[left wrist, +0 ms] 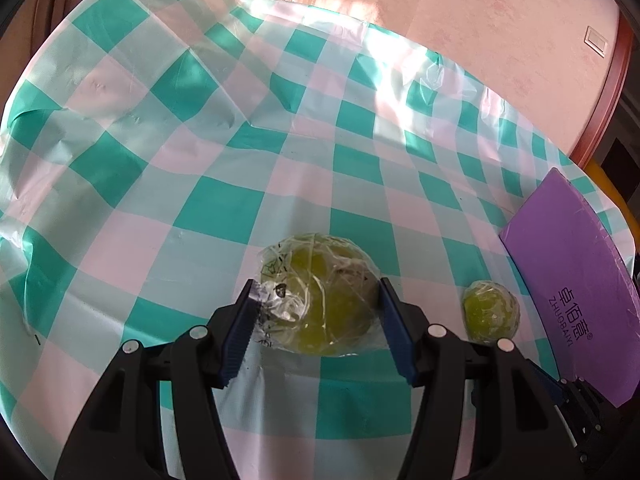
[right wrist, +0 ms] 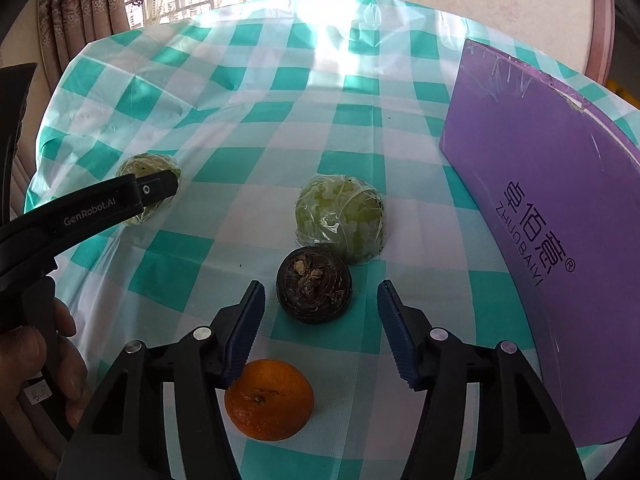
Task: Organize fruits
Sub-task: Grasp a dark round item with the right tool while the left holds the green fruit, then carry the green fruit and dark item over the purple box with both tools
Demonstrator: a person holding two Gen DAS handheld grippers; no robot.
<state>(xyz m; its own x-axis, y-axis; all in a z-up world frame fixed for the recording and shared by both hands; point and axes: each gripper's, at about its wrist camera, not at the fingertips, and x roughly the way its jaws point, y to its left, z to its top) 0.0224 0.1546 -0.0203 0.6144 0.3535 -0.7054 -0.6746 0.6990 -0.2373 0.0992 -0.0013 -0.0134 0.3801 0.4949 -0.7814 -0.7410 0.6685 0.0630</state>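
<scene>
Barely started, I'd say: all four fruits sit loose on the bench (right wrist: 280, 128). My left hand-held gripper (left wrist: 316, 300) has its pads against a wrapped green fruit (left wrist: 320, 292) mid-bench, maybe gripping. My right hand-held gripper (right wrist: 320, 304) hangs wide open and empty over the dark fruit (right wrist: 315, 287); orange (right wrist: 269, 399) nearer me, second green one (right wrist: 341, 218) beside the purple board (right wrist: 552, 240)

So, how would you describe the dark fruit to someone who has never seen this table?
Find the big purple box standing at the right of the checked tablecloth. To its left, three fruits lie in a line; the dark fruit is the middle one. It alone is blackish-brown and unwrapped, between a plastic-wrapped green fruit and an orange.
</scene>
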